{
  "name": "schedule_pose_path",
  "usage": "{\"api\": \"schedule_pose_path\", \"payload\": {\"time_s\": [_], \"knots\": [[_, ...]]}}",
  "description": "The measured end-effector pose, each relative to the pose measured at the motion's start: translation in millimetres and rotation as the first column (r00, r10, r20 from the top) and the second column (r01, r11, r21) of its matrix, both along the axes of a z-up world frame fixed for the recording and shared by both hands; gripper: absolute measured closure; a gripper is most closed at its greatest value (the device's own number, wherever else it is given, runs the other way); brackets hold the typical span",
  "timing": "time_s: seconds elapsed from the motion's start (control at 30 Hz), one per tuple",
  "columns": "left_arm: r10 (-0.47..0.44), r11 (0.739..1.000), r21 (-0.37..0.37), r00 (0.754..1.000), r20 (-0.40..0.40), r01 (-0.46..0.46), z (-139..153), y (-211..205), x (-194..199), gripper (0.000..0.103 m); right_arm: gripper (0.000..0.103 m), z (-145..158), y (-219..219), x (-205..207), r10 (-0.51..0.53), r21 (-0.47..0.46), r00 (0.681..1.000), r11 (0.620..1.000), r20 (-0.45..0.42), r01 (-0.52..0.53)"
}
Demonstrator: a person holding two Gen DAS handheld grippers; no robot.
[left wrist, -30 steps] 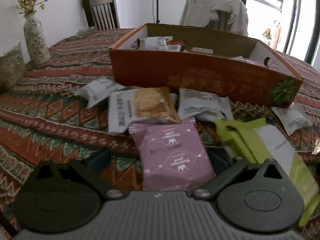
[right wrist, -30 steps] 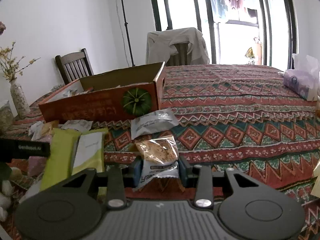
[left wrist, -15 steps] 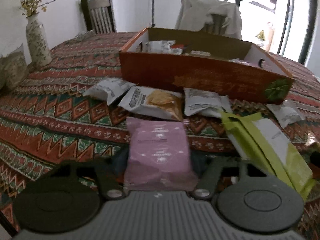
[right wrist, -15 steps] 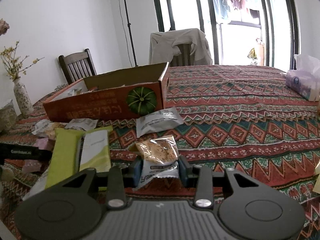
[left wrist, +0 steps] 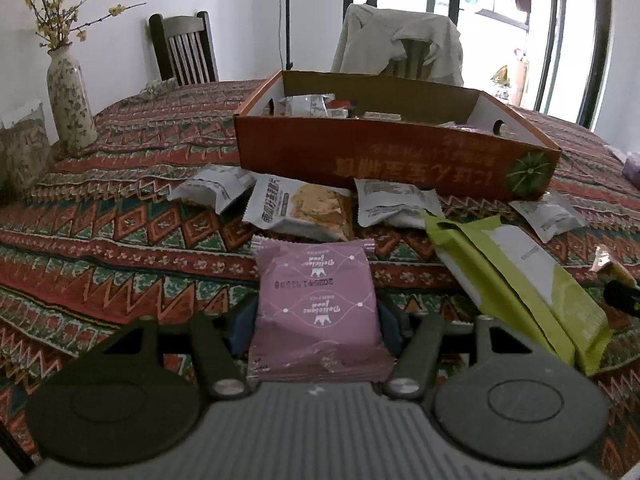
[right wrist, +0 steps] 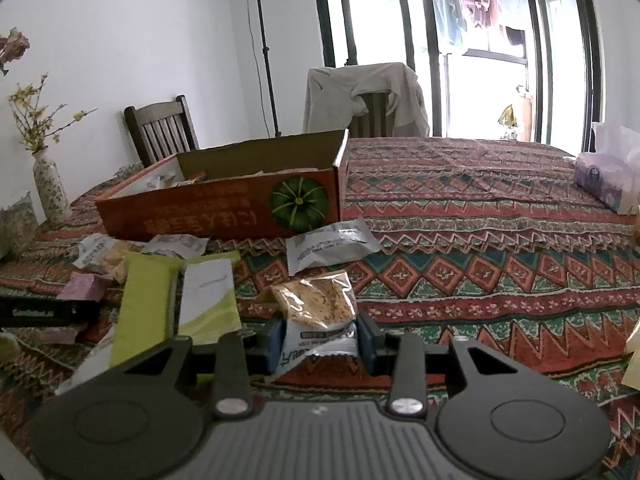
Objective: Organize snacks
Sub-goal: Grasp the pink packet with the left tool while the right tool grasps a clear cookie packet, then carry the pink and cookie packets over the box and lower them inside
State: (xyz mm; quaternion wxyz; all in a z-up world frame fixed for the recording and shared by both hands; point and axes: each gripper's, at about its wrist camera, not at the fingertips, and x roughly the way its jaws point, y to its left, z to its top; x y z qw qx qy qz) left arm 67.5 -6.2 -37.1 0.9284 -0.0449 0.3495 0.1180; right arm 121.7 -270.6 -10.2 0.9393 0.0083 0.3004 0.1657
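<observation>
My left gripper (left wrist: 316, 330) is shut on a pink snack packet (left wrist: 316, 300), whose sides are pressed by the blue pads (left wrist: 240, 328); the packet hangs just above the patterned cloth. My right gripper (right wrist: 320, 340) is shut on a white packet with a clear window showing brown crisps (right wrist: 316, 312), held low over the table. The orange cardboard box (left wrist: 392, 160) with a green pumpkin print stands behind the loose snacks and holds several packets. It stands to the upper left of the crisp packet in the right wrist view (right wrist: 224, 208).
Loose on the cloth lie a green pouch (left wrist: 516, 280), a crisp packet (left wrist: 304, 210) and white packets (left wrist: 396, 204). A flowered vase (left wrist: 70, 100) stands far left. A tissue pack (right wrist: 608, 176) sits far right. Chairs stand behind the table.
The left gripper's jaws closed from wide open onto the pink packet and raised it slightly off the cloth. The right gripper kept its grip on the crisp packet and stayed put.
</observation>
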Motion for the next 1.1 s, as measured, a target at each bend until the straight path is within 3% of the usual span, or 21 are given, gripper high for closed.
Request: {"api": "schedule_pose_path", "payload": {"time_s": [0.3,0.53,1.1], "knots": [[-0.042,0.999,-0.012,0.993,0.107,0.044,19.1,-0.5,-23.9,0.04,0.066,11.3,5.4,-13.3,0.011,-0.004,0.999,1.0,0.039,-0.011],[-0.073,0.997,0.026,0.981,0.18,0.069,40.9,-2.7,-26.1,0.04,0.066,21.0,16.6,-13.5,0.033,-0.011,0.997,0.999,0.075,-0.033],[-0.134,0.991,0.043,0.937,0.322,0.127,92.7,-2.6,46.8,0.04,0.066,67.0,60.2,58.7,0.099,-0.065,0.964,0.994,0.245,-0.085]]}}
